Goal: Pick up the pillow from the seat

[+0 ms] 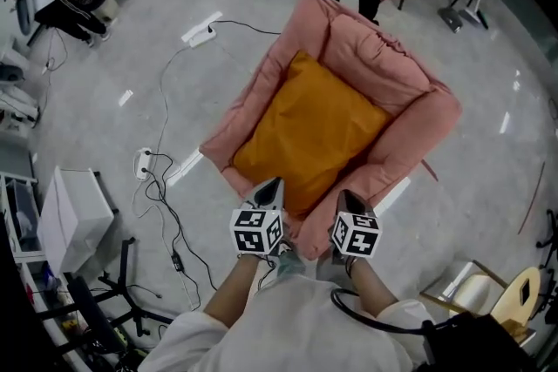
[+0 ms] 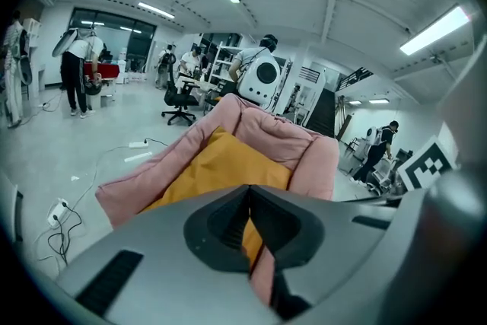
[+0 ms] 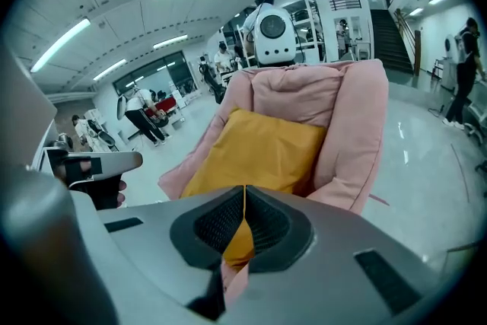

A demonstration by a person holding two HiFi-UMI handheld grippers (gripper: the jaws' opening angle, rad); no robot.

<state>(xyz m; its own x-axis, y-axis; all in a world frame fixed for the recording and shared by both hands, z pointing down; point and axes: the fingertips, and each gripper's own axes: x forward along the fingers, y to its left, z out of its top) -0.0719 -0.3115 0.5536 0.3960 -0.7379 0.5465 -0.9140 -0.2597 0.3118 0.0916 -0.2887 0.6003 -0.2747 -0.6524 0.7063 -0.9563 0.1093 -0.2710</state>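
Approach stage, by the look of it, with nothing gripped yet. Square mustard-orange fabric pillow (image 1: 307, 128) lying flat on the cushion of the padded pink fabric seat (image 1: 427, 113), filling it from the backrest to the front edge, with one corner at the front edge nearest the person. Left gripper (image 1: 271, 185) and right gripper (image 1: 347, 197) side by side just over that front edge, near the pillow's corner, both with jaws pressed together and nothing between them, plain in both gripper views. To do the step well: spread both pairs of jaws wide before reaching the cloth, come in low over the front edge, and take the pillow's near border at two spots set apart, one each side of that corner. Pinch pillow cloth only, not the pink padding of the seat's arms beside it. Raise both sides evenly to avoid sag or a slip from one grip.
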